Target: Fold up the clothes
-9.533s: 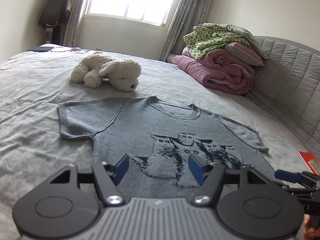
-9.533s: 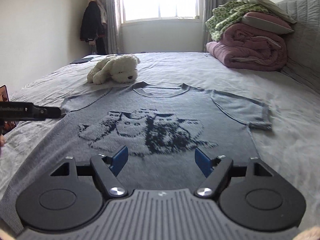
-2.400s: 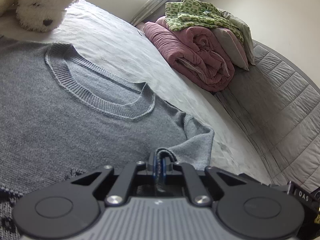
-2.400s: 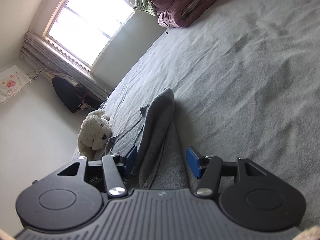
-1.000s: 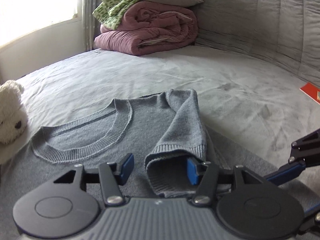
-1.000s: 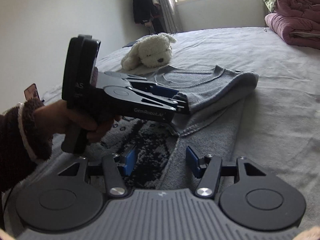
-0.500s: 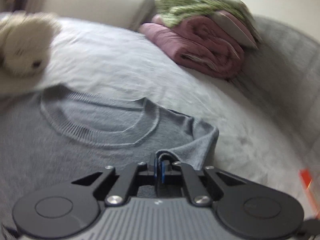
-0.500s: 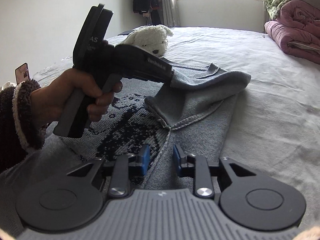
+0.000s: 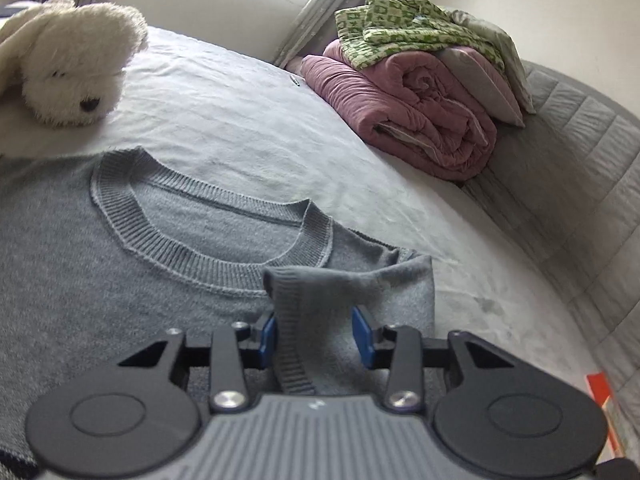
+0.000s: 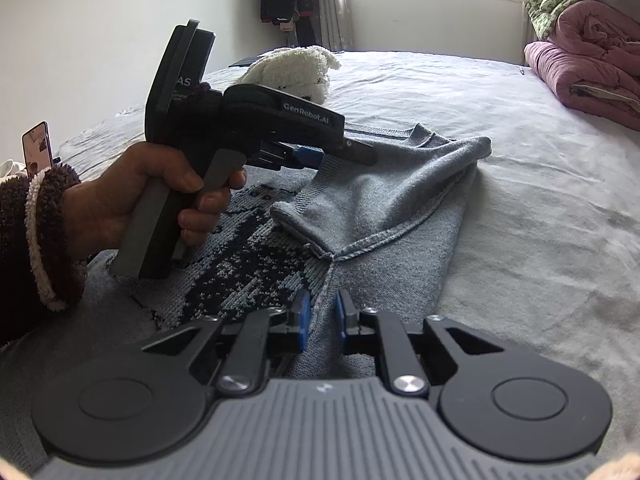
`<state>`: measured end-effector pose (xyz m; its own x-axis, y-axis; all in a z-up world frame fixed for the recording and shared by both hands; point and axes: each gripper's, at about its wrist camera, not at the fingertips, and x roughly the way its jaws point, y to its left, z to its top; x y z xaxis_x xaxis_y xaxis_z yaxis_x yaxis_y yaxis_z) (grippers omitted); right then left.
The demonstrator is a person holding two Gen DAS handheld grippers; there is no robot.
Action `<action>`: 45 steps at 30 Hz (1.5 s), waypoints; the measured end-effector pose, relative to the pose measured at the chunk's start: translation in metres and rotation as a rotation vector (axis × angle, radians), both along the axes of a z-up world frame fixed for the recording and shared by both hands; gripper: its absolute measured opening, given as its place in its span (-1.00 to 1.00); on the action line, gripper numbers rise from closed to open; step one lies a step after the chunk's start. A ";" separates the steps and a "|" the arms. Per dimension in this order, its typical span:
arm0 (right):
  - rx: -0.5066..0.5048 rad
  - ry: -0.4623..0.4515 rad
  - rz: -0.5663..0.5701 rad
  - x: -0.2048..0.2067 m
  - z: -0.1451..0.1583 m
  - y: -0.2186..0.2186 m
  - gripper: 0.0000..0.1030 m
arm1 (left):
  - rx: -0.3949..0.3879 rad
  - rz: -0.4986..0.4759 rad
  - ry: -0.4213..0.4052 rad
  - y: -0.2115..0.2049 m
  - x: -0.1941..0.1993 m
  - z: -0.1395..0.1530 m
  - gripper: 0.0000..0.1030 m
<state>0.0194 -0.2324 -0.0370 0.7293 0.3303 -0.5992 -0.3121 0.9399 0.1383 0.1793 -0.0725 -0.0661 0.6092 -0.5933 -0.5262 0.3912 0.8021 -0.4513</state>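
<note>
A grey knitted sweater [image 9: 120, 280] with a dark animal pattern [image 10: 248, 264] lies flat on the bed. Its right sleeve [image 10: 380, 192] is folded inward over the chest. My left gripper [image 9: 315, 334] hovers over that sleeve, and its jaws are opening. The ribbed cuff [image 9: 292, 320] still sits between the blue pads, loose. In the right wrist view a hand [image 10: 132, 200] holds the left gripper [image 10: 340, 156] above the pattern. My right gripper [image 10: 321, 318] is closing low on the sweater's folded side below the armpit, with a ridge of knit pinched between its pads.
A white plush dog [image 9: 68, 60] lies beyond the collar. Rolled pink and green bedding [image 9: 420, 92] is stacked against the quilted headboard [image 9: 580, 160]. A red item [image 9: 604, 400] lies at the bed's right edge. A phone [image 10: 38, 144] stands at the far left.
The left jaws, shut on the sleeve cuff half a second ago, have parted around it. The right jaws have narrowed onto the sweater's side fold. The left view has rolled.
</note>
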 end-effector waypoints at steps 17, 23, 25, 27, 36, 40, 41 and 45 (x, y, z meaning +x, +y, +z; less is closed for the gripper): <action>0.202 -0.042 -0.020 0.011 0.013 -0.001 -0.90 | 0.048 0.161 -0.074 0.026 0.005 0.024 -0.95; 0.192 0.006 -0.014 0.018 0.005 0.003 -0.90 | 0.119 0.185 -0.057 0.029 0.012 0.010 -0.94; 0.193 0.021 -0.016 0.021 0.003 0.003 -0.90 | 0.140 0.194 -0.053 0.029 0.012 0.006 -0.93; 0.196 0.031 -0.016 0.022 0.002 0.005 -0.89 | 0.117 0.203 -0.024 0.032 0.011 0.004 -0.91; 0.176 -0.071 0.007 0.016 0.013 0.016 -0.18 | 0.048 0.147 0.031 0.060 -0.025 0.011 -0.32; 0.106 -0.111 0.002 0.016 0.013 0.030 -0.16 | 0.019 0.156 0.016 0.076 -0.045 0.003 -0.32; 0.088 -0.123 0.008 0.016 0.013 0.034 -0.16 | 0.018 0.157 0.013 0.079 -0.050 0.003 -0.32; 0.022 -0.159 0.039 0.017 0.012 0.052 -0.16 | 0.049 0.138 0.007 0.090 -0.071 0.011 -0.32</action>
<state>0.0368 -0.1808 -0.0248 0.8005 0.3725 -0.4695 -0.3684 0.9238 0.1047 0.1084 0.0177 -0.0551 0.6798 -0.4772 -0.5570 0.2726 0.8694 -0.4121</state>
